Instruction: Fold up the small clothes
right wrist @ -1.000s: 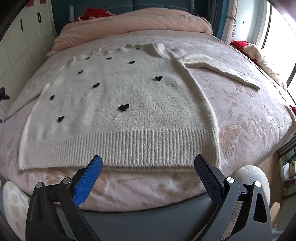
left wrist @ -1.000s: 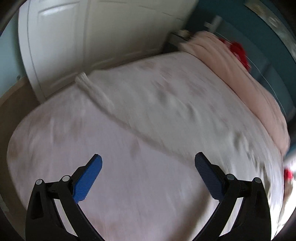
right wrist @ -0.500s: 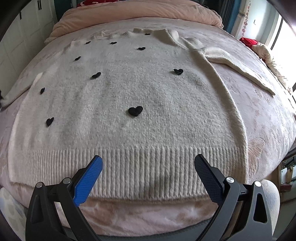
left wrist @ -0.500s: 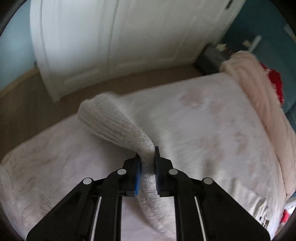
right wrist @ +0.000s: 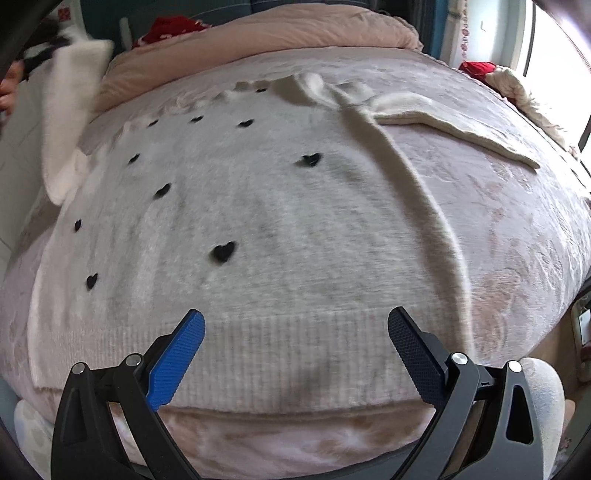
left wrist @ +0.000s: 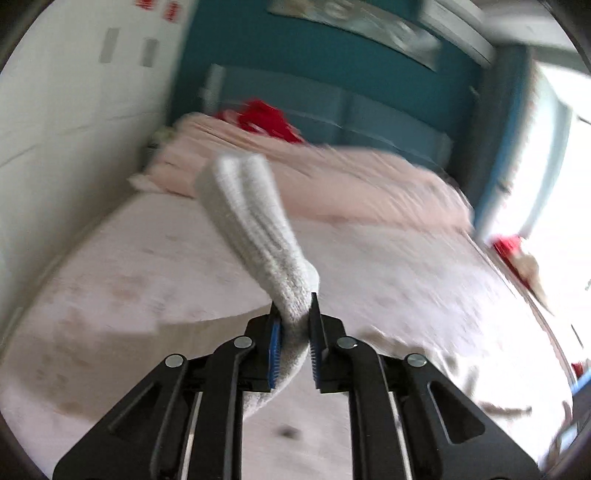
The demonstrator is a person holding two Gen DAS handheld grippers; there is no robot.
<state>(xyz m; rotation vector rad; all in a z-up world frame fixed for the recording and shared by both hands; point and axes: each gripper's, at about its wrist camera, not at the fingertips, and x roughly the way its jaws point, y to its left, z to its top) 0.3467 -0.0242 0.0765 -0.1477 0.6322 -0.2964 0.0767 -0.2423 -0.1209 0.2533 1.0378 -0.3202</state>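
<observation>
A cream knit sweater [right wrist: 280, 221] with small black hearts lies flat on the pink bed [right wrist: 517, 229]. Its right sleeve [right wrist: 454, 129] lies out to the right. My left gripper [left wrist: 294, 321] is shut on the left sleeve [left wrist: 258, 221] and holds it up off the bed; the lifted sleeve also shows in the right wrist view [right wrist: 70, 110] at the far left. My right gripper [right wrist: 295, 328] is open and empty, just above the ribbed hem [right wrist: 295, 354] near the bed's front edge.
A rolled pink duvet [right wrist: 280, 33] lies along the head of the bed, with something red [right wrist: 170, 26] behind it. More red and cream laundry [right wrist: 509, 81] lies at the right by the window. White wardrobe doors [left wrist: 66, 110] stand to the left.
My left gripper closed on the sleeve, lifted it and swung it round from facing the wardrobe toward the head of the bed. My right gripper moved forward over the hem, staying open.
</observation>
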